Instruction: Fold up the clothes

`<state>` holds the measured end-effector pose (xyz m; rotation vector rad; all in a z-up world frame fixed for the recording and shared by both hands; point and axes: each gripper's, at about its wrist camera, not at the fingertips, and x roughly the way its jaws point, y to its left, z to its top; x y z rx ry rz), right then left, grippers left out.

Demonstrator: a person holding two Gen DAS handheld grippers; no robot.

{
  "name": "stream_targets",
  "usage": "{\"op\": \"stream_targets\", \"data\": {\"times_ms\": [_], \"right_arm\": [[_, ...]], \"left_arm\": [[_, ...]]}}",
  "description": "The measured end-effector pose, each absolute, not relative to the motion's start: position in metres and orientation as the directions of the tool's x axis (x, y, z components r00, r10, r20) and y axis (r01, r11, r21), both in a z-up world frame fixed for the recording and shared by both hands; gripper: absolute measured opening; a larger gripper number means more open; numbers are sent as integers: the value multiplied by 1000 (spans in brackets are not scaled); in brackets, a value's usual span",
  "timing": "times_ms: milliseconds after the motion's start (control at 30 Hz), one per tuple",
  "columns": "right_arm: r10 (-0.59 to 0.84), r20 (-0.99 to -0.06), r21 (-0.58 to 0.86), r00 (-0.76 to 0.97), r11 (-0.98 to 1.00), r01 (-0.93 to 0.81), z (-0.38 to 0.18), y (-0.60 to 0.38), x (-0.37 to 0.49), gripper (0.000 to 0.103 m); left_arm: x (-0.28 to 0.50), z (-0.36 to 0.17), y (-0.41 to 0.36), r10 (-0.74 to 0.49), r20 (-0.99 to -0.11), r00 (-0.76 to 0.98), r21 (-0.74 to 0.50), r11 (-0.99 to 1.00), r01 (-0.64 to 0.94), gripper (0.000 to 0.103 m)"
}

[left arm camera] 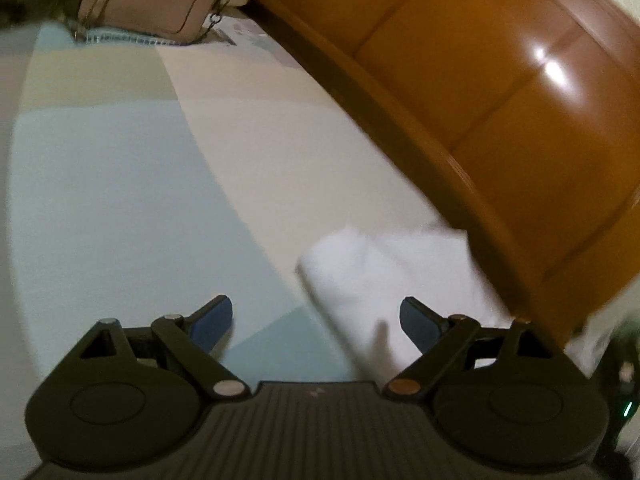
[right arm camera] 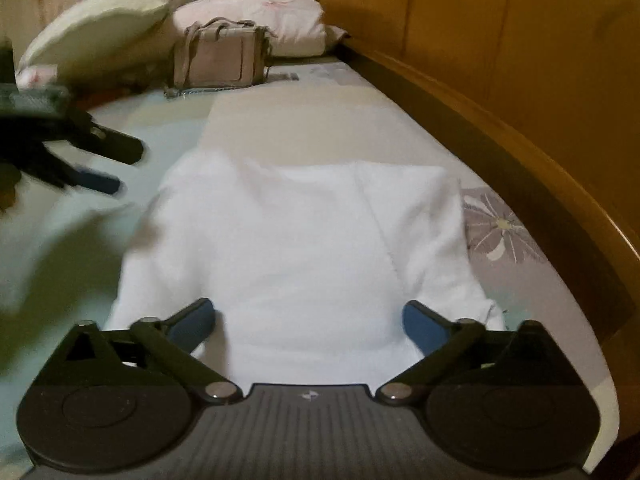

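A white garment [right arm camera: 304, 248] lies folded into a rough rectangle on the bed sheet [right arm camera: 280, 120]. My right gripper [right arm camera: 310, 322] hovers over its near edge, wide open, with the cloth below the blue fingertips and nothing pinched. In the right wrist view my left gripper [right arm camera: 124, 168] hangs to the left of the garment, apart from it. In its own view the left gripper [left arm camera: 316, 320] is open and holds nothing. Its right finger is above a corner of the white garment [left arm camera: 384, 272], and its left finger is over the pale blue sheet [left arm camera: 120, 180].
A wooden bed board [right arm camera: 500, 80] runs along the right side, close to the garment; it also fills the upper right as the bed board [left arm camera: 480, 80]. A beige handbag [right arm camera: 220, 56] and two pillows [right arm camera: 96, 24] sit at the far end.
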<state>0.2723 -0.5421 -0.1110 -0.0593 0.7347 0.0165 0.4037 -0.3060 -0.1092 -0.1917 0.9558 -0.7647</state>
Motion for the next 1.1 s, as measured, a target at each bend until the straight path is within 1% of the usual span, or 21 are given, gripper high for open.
{"op": "stream_targets", "data": {"times_ms": [67, 167, 267, 400, 467, 600, 733, 800, 867, 1000, 1100], "right_arm": [[-24, -681, -68, 732, 997, -31, -97, -537, 275, 103], [-15, -607, -115, 794, 991, -70, -78, -527, 278, 103], [-17, -626, -103, 780, 993, -61, -91, -526, 302, 103], [-22, -655, -62, 755, 998, -24, -116, -527, 333, 103], [-34, -679, -68, 734, 998, -16, -108, -524, 334, 103], [-45, -661, -71, 749, 997, -3, -87, -512, 299, 103], [-21, -663, -87, 748, 995, -49, -101, -489, 269, 103], [-7, -670, -49, 743, 998, -34, -112, -487, 263, 103], [-10, -679, -22, 734, 1000, -6, -108, -488, 259, 103], [-18, -632, 9, 774, 999, 30, -95, -494, 235, 103], [-51, -713, 19, 699, 996, 92, -112, -505, 232, 103]], "left_arm": [[390, -105, -285, -624, -691, 365, -375, 741, 558, 91], [369, -104, -270, -575, -710, 407, -256, 750, 610, 92], [347, -105, -259, -545, -719, 430, -186, 748, 637, 92], [321, -104, -249, -526, -711, 468, -106, 737, 667, 92], [308, -104, -244, -517, -704, 487, -65, 730, 681, 92], [290, -106, -237, -505, -703, 501, -23, 720, 694, 93], [272, -107, -231, -497, -704, 507, 18, 701, 713, 94], [265, -108, -230, -493, -706, 508, 35, 692, 721, 95], [259, -107, -230, -479, -705, 523, 55, 698, 714, 95], [246, -104, -225, -483, -695, 532, 77, 686, 724, 97], [240, -104, -221, -491, -684, 539, 80, 684, 726, 97]]}}
